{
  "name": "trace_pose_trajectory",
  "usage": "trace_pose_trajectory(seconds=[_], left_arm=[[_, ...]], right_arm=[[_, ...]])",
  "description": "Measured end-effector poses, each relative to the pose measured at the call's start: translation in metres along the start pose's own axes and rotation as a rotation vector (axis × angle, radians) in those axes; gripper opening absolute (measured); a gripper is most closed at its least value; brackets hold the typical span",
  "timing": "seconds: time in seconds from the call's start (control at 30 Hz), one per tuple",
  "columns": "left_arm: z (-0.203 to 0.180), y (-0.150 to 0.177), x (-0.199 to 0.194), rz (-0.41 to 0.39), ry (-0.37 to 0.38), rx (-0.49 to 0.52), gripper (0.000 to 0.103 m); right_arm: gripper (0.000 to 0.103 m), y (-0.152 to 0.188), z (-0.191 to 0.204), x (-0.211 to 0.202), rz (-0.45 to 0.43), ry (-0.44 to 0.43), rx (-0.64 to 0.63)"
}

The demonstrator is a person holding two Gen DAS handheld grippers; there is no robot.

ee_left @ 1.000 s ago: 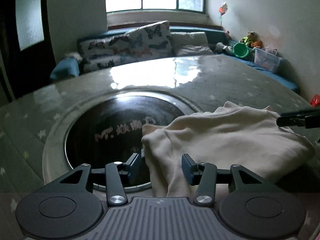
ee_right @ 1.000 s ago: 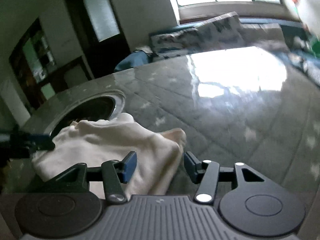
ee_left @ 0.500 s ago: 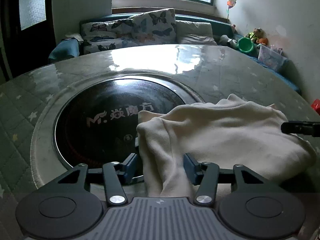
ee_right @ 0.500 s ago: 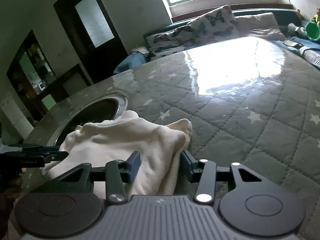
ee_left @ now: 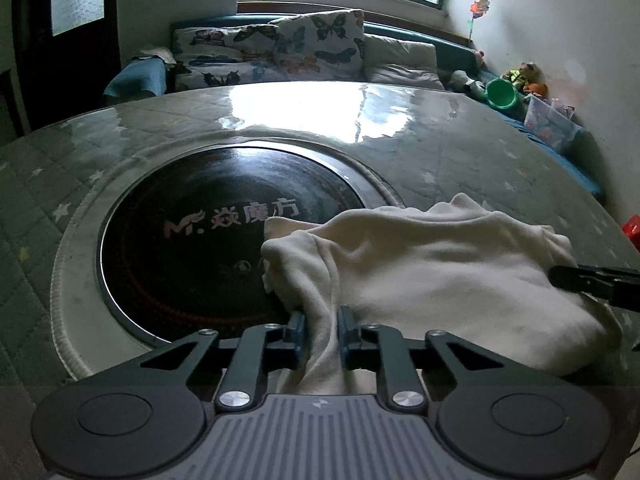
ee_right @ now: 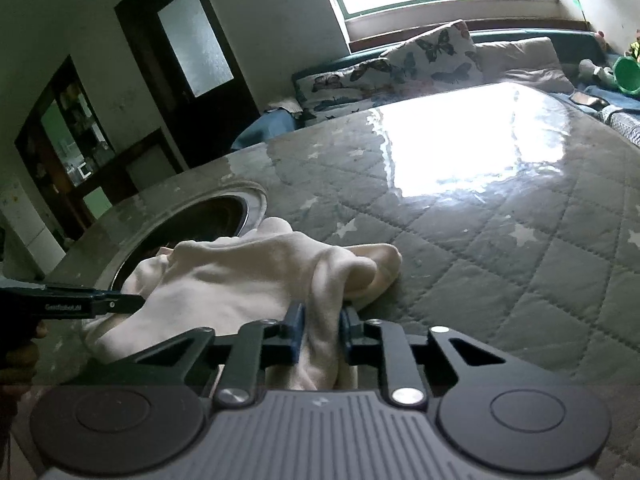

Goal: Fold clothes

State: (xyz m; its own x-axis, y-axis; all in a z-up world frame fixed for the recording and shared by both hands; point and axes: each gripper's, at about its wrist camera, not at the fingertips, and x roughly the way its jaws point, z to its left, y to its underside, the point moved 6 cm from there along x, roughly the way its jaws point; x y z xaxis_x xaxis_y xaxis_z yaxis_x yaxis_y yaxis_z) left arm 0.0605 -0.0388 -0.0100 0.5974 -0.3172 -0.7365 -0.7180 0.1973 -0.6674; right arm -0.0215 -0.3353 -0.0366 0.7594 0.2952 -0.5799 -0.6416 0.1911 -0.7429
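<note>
I see a quilted, glossy counter [ee_right: 500, 248] w/ one round black hob [ee_left: 224, 240] at 10 o'clock. One cream garment [ee_left: 432, 276] lies partly over it. Left gripper [ee_left: 322, 330] & right gripper [ee_right: 322, 330]: jaws closing, each pinching its cloth.

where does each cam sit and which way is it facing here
Left wrist: on the left gripper, looking forward and down over the cream garment and round black hotplate toward the sofa; its jaws are closing on cloth, and the right gripper's tip enters at right.
Right wrist: on the right gripper, looking over the garment's other end and quilted table cover; its jaws are closing on cloth, the left gripper at left.
Shared: garment, hotplate, table, sofa.
</note>
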Motion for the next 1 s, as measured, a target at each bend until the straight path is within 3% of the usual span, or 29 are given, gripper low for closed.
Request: trace_pose_trajectory(seconds=[0.2,0.37,1.0], left_arm=[[-0.019,-0.012,-0.018,-0.059,0.022,0.034,0.014],[-0.045,-0.024,-0.025,-0.089,0.07,0.09,0.013],[-0.194,-0.086,0.035,-0.107,0.209,0.296,0.013]], right_arm=[[0.013,-0.01,0.005,-0.017,-0.051,0.002,-0.078],[0.013,-0.023,-0.005,-0.031,-0.082,0.056,-0.115],[0.013,-0.075,-0.098,-0.083,-0.169,0.412,-0.177]])
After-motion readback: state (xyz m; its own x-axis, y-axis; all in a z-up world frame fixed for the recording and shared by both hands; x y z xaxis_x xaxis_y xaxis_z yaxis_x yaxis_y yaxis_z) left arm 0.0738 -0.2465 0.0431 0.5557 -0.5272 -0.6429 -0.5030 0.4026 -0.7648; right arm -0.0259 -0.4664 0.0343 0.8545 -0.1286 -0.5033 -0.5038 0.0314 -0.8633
